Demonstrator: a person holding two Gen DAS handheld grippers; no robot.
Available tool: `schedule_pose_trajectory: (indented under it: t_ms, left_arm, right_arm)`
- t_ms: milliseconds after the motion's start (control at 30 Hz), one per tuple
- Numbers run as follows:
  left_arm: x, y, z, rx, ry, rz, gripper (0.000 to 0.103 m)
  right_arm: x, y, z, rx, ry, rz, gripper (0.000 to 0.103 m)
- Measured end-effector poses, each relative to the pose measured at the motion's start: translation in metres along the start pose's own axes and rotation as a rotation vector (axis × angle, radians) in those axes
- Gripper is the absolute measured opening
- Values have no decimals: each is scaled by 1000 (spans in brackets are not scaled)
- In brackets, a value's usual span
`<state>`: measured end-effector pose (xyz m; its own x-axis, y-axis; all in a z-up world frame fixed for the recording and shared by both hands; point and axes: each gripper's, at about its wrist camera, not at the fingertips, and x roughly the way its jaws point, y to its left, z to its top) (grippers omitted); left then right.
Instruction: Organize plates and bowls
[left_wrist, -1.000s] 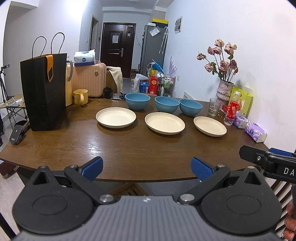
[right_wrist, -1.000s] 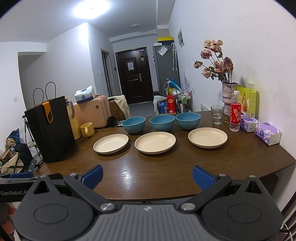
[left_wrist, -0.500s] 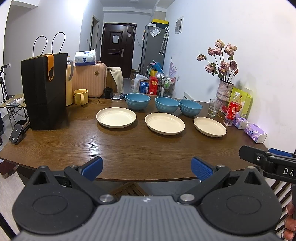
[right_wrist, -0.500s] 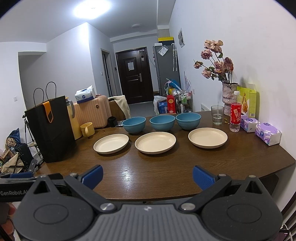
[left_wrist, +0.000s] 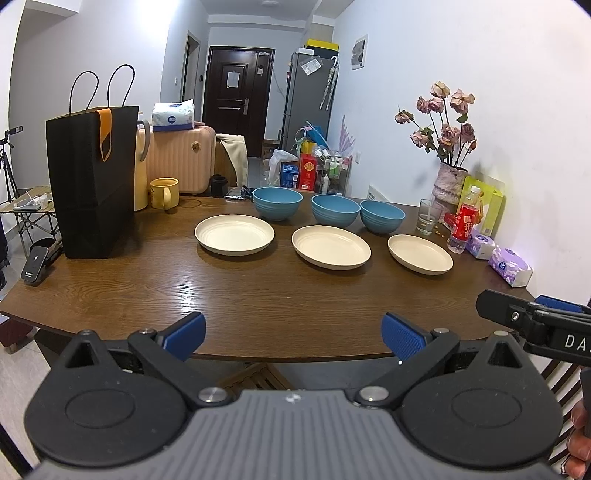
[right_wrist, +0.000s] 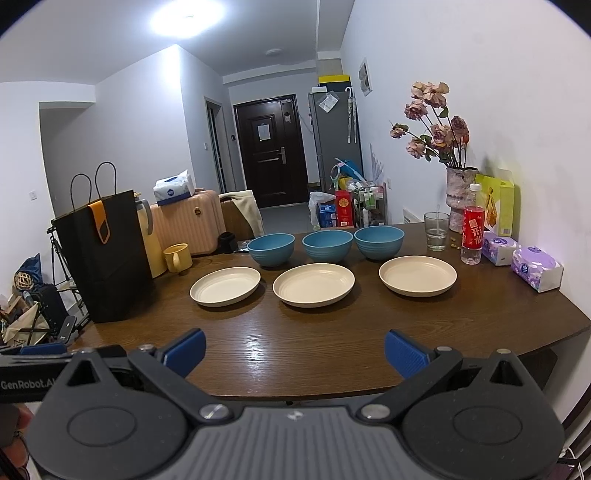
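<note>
Nothing shifted on the table since a second ago; both grippers unmoved off the near edge. Dark wooden table (left_wrist: 258, 295) with a curved near edge, bare and glossy across the whole near half. Three cream plates in a row across the middle: left plate (left_wrist: 234, 234), middle plate (left_wrist: 330, 246), right plate (left_wrist: 420, 253), each apart from its neighbour. Three blue bowls in a row just behind them: left bowl (left_wrist: 277, 203), middle bowl (left_wrist: 335, 209), right bowl (left_wrist: 382, 216), upright and close together. Far left: black paper bag (left_wrist: 94, 184) standing near the left edge, yellow mug (left_wrist: 164, 192) behind it. Far right, along the white wall: glass (left_wrist: 428, 221), red-labelled bottle (left_wrist: 463, 225), vase of dried roses (left_wrist: 448, 181), tissue packs (left_wrist: 509, 266) close to the right edge. Beyond the table: pink suitcase (left_wrist: 181, 158), dark door (left_wrist: 236, 99), grey fridge (left_wrist: 308, 99), clutter on the floor. Left gripper (left_wrist: 291, 334) spread wide, empty, level with the near edge, blue pads (left_wrist: 184, 332) well apart. Right gripper (right_wrist: 293, 349) likewise wide open, nothing between its fingers, facing the middle plate. Broad open wood between grippers and plates.
</note>
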<state>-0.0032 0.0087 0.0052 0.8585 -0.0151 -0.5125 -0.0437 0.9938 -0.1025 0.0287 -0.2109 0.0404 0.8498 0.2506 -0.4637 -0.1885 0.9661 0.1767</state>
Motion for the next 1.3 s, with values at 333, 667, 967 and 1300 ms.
schedule_pose_trajectory:
  t_ms: [333, 667, 967, 1300]
  left_arm:
    - [0, 1, 0, -1, -1, -1, 103]
    - [0, 1, -1, -2, -2, -2, 103]
    - [-1, 2, -1, -1, -2, -2, 103]
    - [-2, 12, 6, -9, 3, 3, 103]
  right_arm:
    - [-4, 1, -2, -3, -1, 3, 103]
    - [-2, 4, -2, -6, -1, 3, 103]
    - [0, 12, -1, -20, -1, 3, 103]
    - [9, 1, 1, -19, 6, 3, 103]
